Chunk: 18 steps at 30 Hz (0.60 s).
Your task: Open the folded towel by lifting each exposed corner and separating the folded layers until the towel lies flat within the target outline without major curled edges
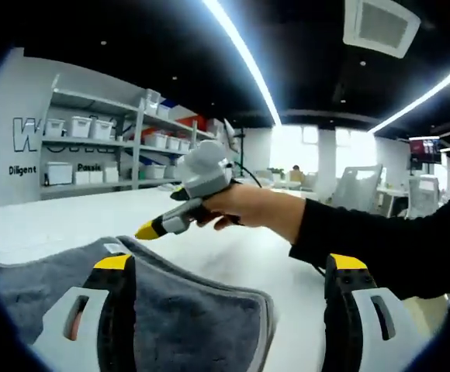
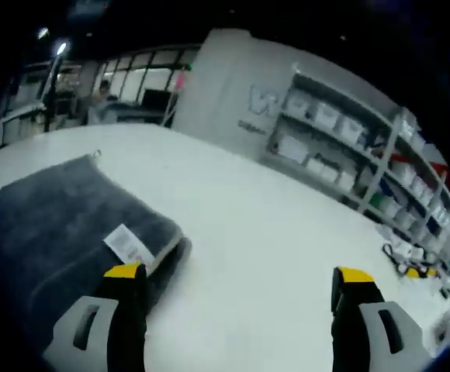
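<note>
Left claw (image 1: pixel 229 291): jaws spread wide, nothing between them, hovering over the near corner of the folded dark grey terry towel (image 1: pixel 178 318). Towel lies on the white tabletop (image 1: pixel 233 256), its edge running from lower right up to the left in the left gripper view.

Right claw (image 2: pixel 237 298): jaws spread too, holding nothing. In the right gripper view the towel (image 2: pixel 54 225) sits to the left of the claw, touching or just under the left jaw. Long axis runs from that near folded corner away to the upper left, where a small loop sticks out at the far corner. White care label (image 2: pixel 129 246) lies on top at the near corner, just beside the jaw tip.

Further out in the left gripper view: the right claw (image 1: pixel 149 229) seen from outside, yellow tips pointing left above the tabletop, gripped by a hand (image 1: pixel 248 208) in a black sleeve; can't tell its jaw gap from here.

Far back: grey shelving with white bins (image 2: pixel 349 147) against the wall.
</note>
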Motion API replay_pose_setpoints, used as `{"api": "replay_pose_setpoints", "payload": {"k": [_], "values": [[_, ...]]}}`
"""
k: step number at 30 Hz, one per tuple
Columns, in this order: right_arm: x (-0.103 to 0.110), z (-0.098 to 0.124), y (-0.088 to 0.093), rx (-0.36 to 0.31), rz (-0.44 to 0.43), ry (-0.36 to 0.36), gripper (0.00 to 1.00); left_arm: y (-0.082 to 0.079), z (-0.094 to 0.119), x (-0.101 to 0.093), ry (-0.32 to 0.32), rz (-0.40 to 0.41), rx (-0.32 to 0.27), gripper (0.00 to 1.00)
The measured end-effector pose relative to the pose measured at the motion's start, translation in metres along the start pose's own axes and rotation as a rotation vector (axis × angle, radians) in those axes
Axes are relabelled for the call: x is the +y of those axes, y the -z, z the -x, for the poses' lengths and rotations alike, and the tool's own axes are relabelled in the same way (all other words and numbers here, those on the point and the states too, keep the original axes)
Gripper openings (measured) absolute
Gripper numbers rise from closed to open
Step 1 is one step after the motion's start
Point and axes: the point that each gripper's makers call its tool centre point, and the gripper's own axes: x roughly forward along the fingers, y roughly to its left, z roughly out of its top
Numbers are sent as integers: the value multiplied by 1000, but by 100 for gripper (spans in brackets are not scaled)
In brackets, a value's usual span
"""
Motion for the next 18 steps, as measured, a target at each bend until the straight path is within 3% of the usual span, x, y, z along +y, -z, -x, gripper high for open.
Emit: {"api": "replay_pose_setpoints", "payload": {"k": [5,8,12,14,18], "values": [[14,29,-15,-73,-17,9,100,-9,22,20,-33,-1,7,100],[26,46,-23,-114,-20,11,98,-4,44,36,-47,-49,56,100],[42,61,-22,-114,-21,8,98,6,73,55,-77,-46,86,100],[49,67,-20,-114,-19,10,99,7,89,67,-106,-30,83,100],[59,81,-22,-151,-27,40,98,-8,145,106,-212,-10,12,100]]}}
